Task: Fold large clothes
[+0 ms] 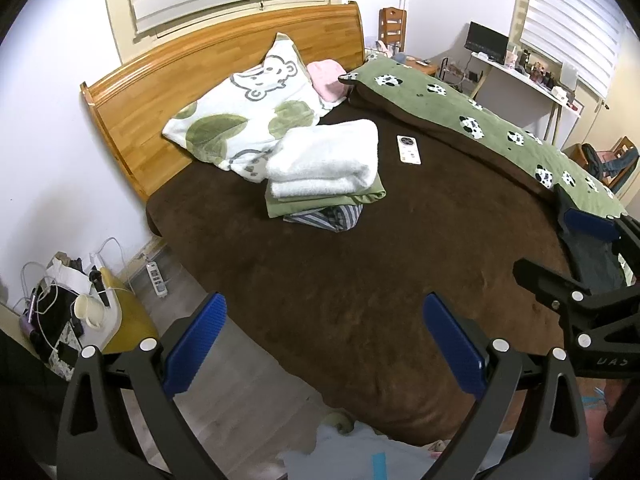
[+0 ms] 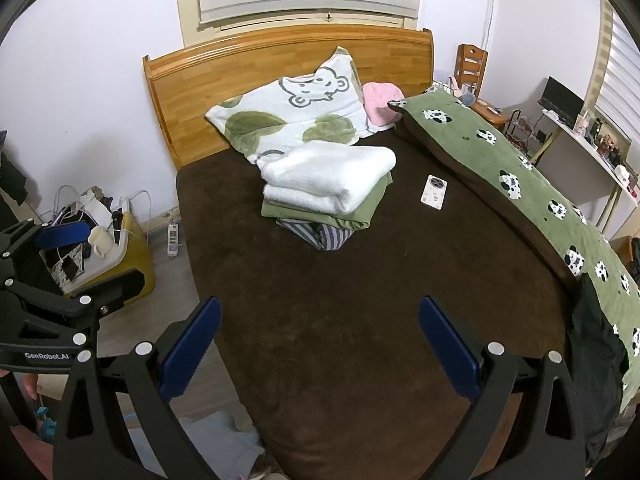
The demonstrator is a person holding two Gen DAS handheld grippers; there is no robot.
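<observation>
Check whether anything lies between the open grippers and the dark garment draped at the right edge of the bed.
Nothing visible does. The dark garment hangs over the bed's right edge beside the green panda quilt. Only bare brown bedspread separates it from the right gripper and left gripper, both open and empty. The folded stack lies farther back.

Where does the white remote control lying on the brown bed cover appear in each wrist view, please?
Left wrist view: remote control right of centre, upper half, just right of the folded stack.
Right wrist view: remote control right of centre, also right of the stack.
Shared landmark: wooden headboard.
</observation>
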